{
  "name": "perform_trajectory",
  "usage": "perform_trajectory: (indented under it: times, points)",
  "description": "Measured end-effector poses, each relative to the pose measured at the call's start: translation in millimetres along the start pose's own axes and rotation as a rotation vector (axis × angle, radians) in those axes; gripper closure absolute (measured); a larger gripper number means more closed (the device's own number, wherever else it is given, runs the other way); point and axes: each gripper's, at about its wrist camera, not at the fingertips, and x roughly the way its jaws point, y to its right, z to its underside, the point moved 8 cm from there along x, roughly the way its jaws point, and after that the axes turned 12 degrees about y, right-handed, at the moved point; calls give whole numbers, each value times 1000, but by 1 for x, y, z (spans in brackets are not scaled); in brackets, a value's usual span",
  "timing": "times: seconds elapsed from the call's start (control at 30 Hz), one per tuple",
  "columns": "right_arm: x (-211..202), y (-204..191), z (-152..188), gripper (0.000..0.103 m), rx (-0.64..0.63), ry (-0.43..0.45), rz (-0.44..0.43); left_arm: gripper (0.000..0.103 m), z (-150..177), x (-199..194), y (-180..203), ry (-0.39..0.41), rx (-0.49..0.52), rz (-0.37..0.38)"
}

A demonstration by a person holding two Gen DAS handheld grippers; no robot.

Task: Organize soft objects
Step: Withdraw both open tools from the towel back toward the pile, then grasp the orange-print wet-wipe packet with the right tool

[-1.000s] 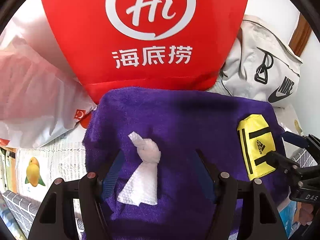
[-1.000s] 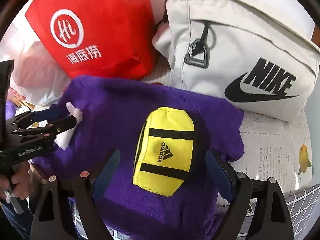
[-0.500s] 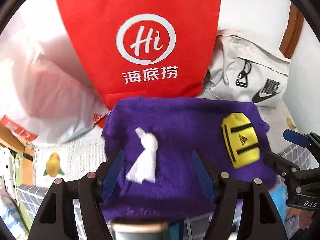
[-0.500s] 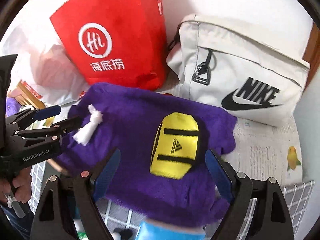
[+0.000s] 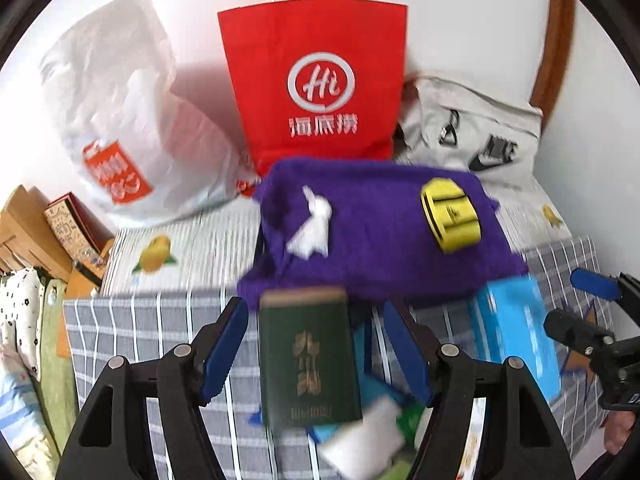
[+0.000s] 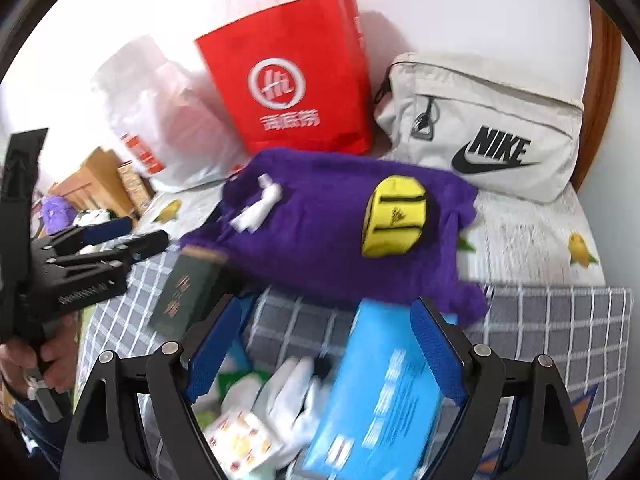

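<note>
A purple towel (image 5: pixel 380 240) (image 6: pixel 328 232) lies spread on the bed. On it rest a knotted white tissue (image 5: pixel 312 228) (image 6: pixel 258 204) to the left and a yellow Adidas pouch (image 5: pixel 450 216) (image 6: pixel 394 216) to the right. My left gripper (image 5: pixel 315 306) is open and empty, held above and short of the towel's near edge. My right gripper (image 6: pixel 328 304) is open wider, also empty, and hangs back from the towel. Each gripper shows in the other's view, the right gripper (image 5: pixel 592 320) at the right edge and the left gripper (image 6: pixel 120 240) in a hand at the left.
Behind the towel stand a red paper bag (image 5: pixel 316 80), a white plastic bag (image 5: pixel 120 120) and a grey Nike bag (image 6: pixel 488 128). Nearer lie a green box (image 5: pixel 308 360), a blue box (image 6: pixel 380 392) and small white packets on a grey checked cloth (image 5: pixel 160 328). Wooden furniture (image 5: pixel 24 232) stands at the left.
Both grippers have drawn back and up from the towel, so towel, tissue and pouch look smaller. The green box, blue box and checked cloth have come into view below.
</note>
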Motion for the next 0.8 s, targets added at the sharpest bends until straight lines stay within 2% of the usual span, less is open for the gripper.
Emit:
perform_trajectory:
  times: [0.27, 0.43, 0.57, 0.7, 0.8]
  points:
    - [-35, -36, 60, 16, -51, -11, -17, 34, 72, -29, -2, -46, 61, -29]
    - [-37, -53, 98, 16, -40, -32, -86, 34, 107, -40, -17, -64, -37, -8]
    - [-26, -71, 124, 16, -126, -51, -112, 34, 137, -44, -28, -95, -132, 27]
    - [-11, -83, 137, 16, -163, -77, -140, 34, 156, -44, -32, -104, -157, 38]
    - [3, -87, 144, 16, -203, -104, -127, 34, 164, -40, -32, -114, -170, 55]
